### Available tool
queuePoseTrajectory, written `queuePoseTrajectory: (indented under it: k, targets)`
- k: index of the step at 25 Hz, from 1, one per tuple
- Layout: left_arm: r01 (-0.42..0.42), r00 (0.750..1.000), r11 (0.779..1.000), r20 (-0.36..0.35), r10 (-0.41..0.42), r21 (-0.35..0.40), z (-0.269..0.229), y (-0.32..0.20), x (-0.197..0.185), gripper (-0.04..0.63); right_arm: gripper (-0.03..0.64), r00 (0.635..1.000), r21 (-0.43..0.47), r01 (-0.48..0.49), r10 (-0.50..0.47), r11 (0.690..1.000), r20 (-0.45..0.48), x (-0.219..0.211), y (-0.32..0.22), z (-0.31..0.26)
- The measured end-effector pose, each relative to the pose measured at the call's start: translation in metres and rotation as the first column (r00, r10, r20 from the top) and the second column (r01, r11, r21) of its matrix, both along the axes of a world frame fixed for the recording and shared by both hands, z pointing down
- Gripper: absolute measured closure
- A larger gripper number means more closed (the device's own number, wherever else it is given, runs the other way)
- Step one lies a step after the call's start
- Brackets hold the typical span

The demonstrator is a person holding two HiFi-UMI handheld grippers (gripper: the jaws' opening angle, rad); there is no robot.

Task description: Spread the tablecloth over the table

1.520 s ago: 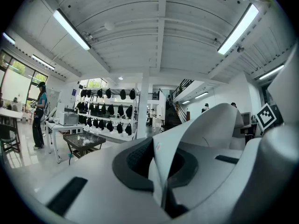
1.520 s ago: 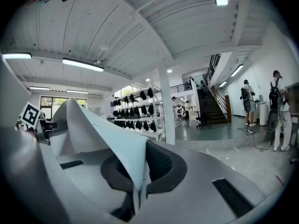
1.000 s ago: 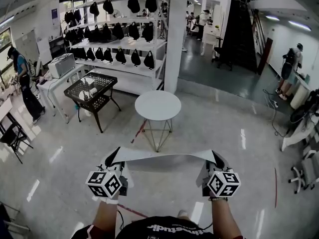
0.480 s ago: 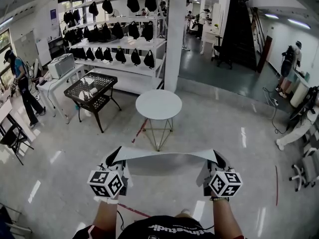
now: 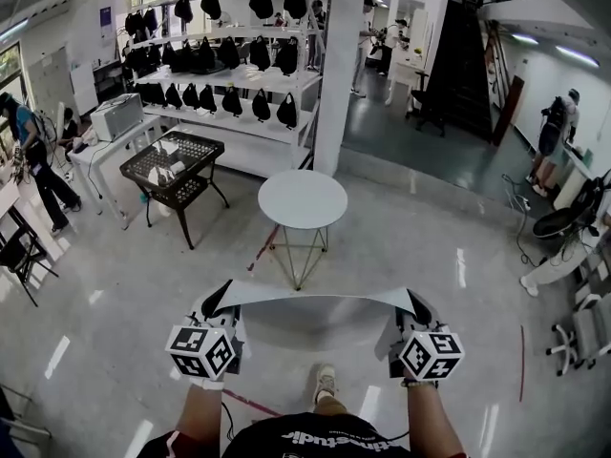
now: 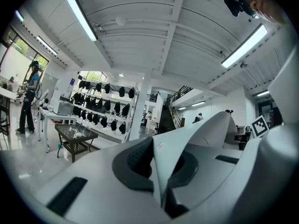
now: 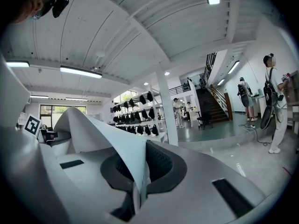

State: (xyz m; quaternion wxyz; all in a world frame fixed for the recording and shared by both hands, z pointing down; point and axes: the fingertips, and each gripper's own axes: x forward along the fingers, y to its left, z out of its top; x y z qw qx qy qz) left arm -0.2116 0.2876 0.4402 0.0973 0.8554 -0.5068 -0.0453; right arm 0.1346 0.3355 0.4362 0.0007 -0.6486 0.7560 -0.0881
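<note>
While the left gripper [image 5: 219,301] and right gripper [image 5: 417,305] fingers clamp opposite tablecloth [image 5: 310,297] edges, the step appears to be approach; next, carry it above the round surface [image 5: 303,199], well ahead, and lower.

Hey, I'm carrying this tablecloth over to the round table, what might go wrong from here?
1. The left gripper and right gripper each pinch only an edge of the tablecloth. A hard tug on the stretched span may pull it free.
2. The round table stands on thin wire legs. Dragging cloth across it might shift or tip it.
</note>
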Motion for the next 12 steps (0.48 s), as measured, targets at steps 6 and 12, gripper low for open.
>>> queuePoseTrajectory:
  k: [6,12]
  targets:
    - [0.008,0.999,1.000,0.034,-0.009,0.013,-0.001,-0.025,0.007,0.578,0.591,1.000,0.022,0.026,-0.026,0.999,-0.004,0.006,-0.033,-0.007]
    - [0.012,0.997,1.000,0.078,-0.013,0.015,-0.002,-0.075,0.025,0.578,0.591,0.998,0.033,0.057,-0.058,0.998,0.033,0.019,-0.091,-0.009]
